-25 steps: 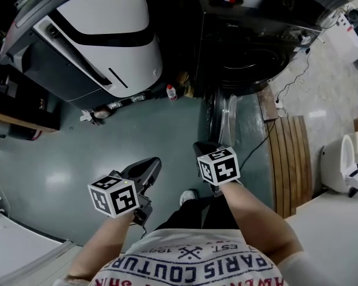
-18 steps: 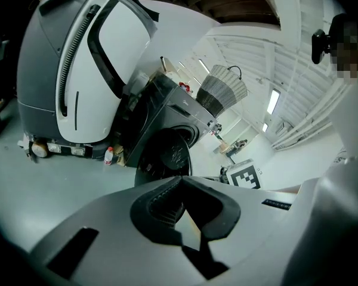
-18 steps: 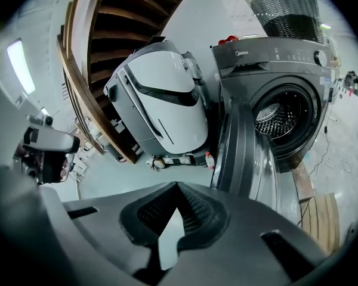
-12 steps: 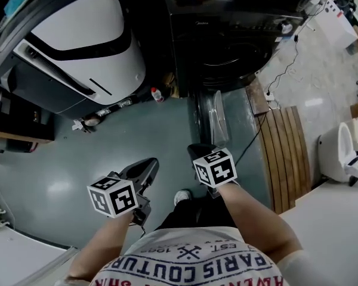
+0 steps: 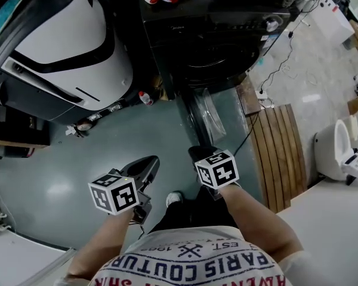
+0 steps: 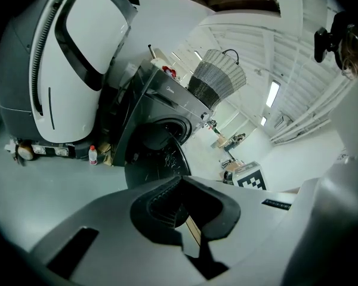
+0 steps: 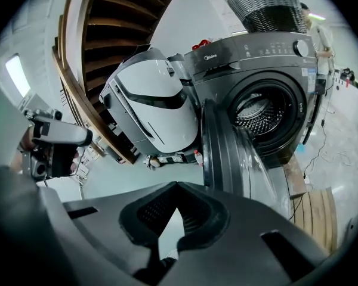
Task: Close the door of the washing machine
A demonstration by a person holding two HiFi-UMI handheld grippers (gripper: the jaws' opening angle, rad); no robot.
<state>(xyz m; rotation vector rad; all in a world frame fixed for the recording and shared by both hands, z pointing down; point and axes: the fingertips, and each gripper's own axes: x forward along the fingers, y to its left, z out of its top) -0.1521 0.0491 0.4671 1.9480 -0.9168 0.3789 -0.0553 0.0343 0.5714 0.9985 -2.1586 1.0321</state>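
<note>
Grey-green floor (image 5: 59, 159), washing machine (image 5: 221, 34) top centre of head view w/ its door (image 5: 204, 115) swung open mid-frame, just above right gripper (image 5: 201, 154); that & left gripper (image 5: 146, 162) both pinched closed, empty, and door's prob stiff & heavyish, so push near its free edge.

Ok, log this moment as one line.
door open | left gripper shut, empty | right gripper shut, empty, facing door | no contact yet

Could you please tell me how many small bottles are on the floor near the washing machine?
1: a red-capped bottle stands left of the open door of the washing machine; others may be hidden.
</note>
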